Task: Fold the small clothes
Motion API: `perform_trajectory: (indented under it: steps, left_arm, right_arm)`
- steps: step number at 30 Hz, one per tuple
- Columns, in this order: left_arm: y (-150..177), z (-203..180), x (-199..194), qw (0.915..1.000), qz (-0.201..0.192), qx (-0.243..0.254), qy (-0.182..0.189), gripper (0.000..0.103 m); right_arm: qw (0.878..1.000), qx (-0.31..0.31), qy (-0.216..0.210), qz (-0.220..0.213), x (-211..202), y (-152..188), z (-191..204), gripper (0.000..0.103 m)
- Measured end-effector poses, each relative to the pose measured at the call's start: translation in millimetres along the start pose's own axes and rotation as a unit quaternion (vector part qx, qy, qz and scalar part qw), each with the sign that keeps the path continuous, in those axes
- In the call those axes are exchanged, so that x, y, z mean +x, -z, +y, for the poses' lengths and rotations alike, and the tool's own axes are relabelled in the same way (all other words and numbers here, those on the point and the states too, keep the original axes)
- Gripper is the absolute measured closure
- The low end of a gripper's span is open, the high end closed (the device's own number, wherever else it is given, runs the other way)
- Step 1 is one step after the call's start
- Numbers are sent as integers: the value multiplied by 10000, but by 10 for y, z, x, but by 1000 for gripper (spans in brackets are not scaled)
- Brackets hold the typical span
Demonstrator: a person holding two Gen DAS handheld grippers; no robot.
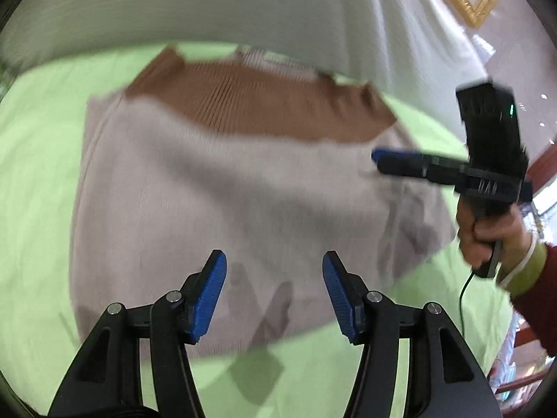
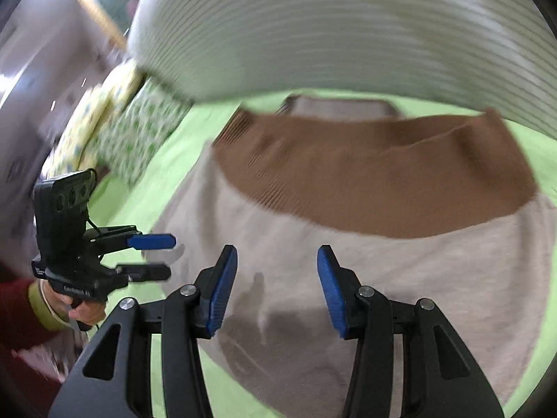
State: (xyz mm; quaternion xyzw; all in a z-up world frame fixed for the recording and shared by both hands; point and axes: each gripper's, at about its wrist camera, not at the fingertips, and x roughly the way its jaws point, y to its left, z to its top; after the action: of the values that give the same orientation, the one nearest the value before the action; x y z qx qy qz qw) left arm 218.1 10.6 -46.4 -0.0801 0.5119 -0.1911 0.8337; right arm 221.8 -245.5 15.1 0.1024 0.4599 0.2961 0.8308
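now | beige knit sweater with a brown ribbed band (image 1: 222, 188) lies flat on the light green bedsheet (image 1: 38, 160) | left gripper (image 1: 275, 292) released, hovering over its near edge | right gripper (image 2: 276, 289) released, nothing between its blue pads, above the sweater | striped grey headboard (image 2: 330, 28) behind

Knit garment (image 1: 222, 188), pale greyish-pink with a ribbed brown band (image 1: 264, 104) across the far end. Lying flat and spread out on the lime-green sheet (image 1: 38, 181), a few soft creases near one side edge. Blurred, so finer detail unreadable.
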Motion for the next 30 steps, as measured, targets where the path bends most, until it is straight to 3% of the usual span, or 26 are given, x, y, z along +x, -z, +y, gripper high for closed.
perform_trajectory:
  steps: [4, 7, 11, 12, 14, 17, 19, 21, 26, 30]
  left_arm:
    - [296, 119, -29, 9978, -19, -653, 97, 45]
    - [376, 212, -14, 9957, -35, -929, 38, 45]
    - [311, 255, -2, 9953, -134, -953, -84, 45]
    - [291, 261, -4, 9953, -164, -950, -116, 45]
    - [266, 272, -36, 9951, -252, -943, -161, 45]
    - [237, 323, -48, 9941, -301, -1023, -203, 44]
    - [235, 363, -35, 9932, -302, -1102, -200, 44]
    - [260, 387, -48, 9924, -319, -1171, -204, 44]
    - [334, 405, -95, 9916, -322, -1225, -251, 44]
    - [271, 411, -52, 9915, -323, -1214, -334, 44]
  right_arm:
    - [9987, -348, -315, 181, 179, -30, 147, 58]
    - [9954, -581, -421, 640, 381, -69, 215, 62]
    - [9895, -938, 148, 1089, 733, -94, 181, 68]
    - [9892, -987, 379, 1019, 779, -129, 156, 70]
    - [9939, -750, 266, 760, 742, -241, 62, 71]
    - [9949, -738, 681, 32, 561, -465, -30, 68]
    - [9929, -707, 957, -58, 547, -625, -144, 68]
    - [9929, -762, 909, -31, 562, -747, -211, 68]
    - [9827, -1360, 963, 811, 883, -877, -278, 66]
    - [9731, -1780, 918, 1136, 1009, -839, -255, 66]
